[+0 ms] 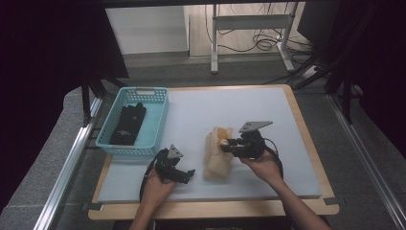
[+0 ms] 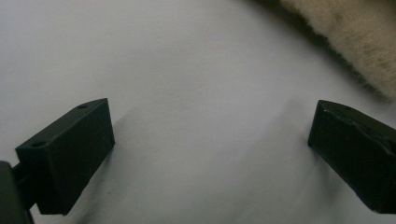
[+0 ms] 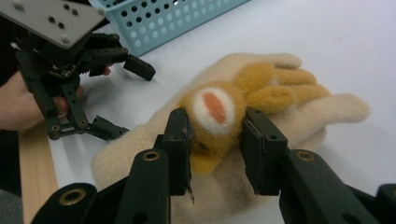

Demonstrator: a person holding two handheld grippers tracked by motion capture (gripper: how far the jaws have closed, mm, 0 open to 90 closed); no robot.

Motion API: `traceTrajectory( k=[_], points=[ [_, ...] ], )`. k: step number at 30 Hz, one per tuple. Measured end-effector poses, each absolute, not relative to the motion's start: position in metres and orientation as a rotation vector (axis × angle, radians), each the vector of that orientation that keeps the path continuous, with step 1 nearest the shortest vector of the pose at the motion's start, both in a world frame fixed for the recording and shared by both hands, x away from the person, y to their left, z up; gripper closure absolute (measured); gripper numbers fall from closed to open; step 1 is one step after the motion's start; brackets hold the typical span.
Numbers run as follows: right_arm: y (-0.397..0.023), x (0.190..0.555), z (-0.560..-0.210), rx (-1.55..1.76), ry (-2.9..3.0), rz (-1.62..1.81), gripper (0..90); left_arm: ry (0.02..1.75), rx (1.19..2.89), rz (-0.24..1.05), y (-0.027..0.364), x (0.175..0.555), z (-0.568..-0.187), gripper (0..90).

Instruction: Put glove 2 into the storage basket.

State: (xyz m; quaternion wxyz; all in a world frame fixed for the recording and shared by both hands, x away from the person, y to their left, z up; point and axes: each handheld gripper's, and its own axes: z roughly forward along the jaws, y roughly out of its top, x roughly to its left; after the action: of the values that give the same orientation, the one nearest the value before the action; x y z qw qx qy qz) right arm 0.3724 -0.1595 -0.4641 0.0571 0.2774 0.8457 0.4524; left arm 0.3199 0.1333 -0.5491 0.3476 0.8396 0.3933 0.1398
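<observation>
A: The right gripper point(image 3: 215, 140) is clamped on the raised orange animal figure point(image 3: 215, 116) sewn to the back of the beige fleece glove point(image 3: 299, 112); both pads bear on the figure's sides, so it grips the ornament, not the body of the glove.

B: Where does the glove sit?

A: On the white mat point(image 1: 191, 115), front centre, between the two hands. In the high view the right gripper point(image 1: 229, 142) reaches in from the right side of the glove point(image 1: 216, 158). The blue basket point(image 1: 160, 115) stands at the left rear corner of the mat, with a dark glove point(image 1: 129, 125) lying inside it.

B: And the other tool?

A: The left gripper point(image 1: 190, 174) rests low on the mat just beside the glove's near end, jaws spread wide, nothing between them. Its own view shows bare mat between the jaws and a fleece edge point(image 2: 355, 42) at top right.

B: Correct procedure for this step?

A: My judgement: the glove goes to the basket. 1. Keep the clamp steady on the figure; do not relax it mid-travel. 2. Lift until the cuff and fingers hang free of the mat. 3. Carry high enough to pass the basket rim, since the hanging fleece may catch on it. 4. Hold the left gripper out of the path. 5. Release only when the glove is over the free part of the basket.

B: Main risk?

A: The ornament is soft; a loose hold may slip.
</observation>
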Motion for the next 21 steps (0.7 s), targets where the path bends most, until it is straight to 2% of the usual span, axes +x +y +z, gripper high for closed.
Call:
traceTrajectory(
  k=[7,15,17,18,21],
  points=[
    [-0.133,0.369,-0.491,0.838,2.567,1.246,62.8,1.016,2.182,0.363,0.134,0.32,-0.549,0.8],
    [-0.129,0.367,-0.503,0.829,2.587,1.202,61.1,1.014,2.187,0.362,0.134,0.32,-0.549,0.7],
    [-0.13,0.368,-0.504,0.836,2.602,1.196,58.5,1.014,2.187,0.362,0.134,0.32,-0.549,0.7],
    [-0.131,0.368,-0.504,0.825,2.605,1.203,53.5,1.013,2.187,0.363,0.134,0.32,-0.549,0.8],
    [-0.134,0.368,-0.5,0.811,2.581,1.218,47.7,1.014,2.187,0.363,0.134,0.32,-0.549,0.7]
  ],
)
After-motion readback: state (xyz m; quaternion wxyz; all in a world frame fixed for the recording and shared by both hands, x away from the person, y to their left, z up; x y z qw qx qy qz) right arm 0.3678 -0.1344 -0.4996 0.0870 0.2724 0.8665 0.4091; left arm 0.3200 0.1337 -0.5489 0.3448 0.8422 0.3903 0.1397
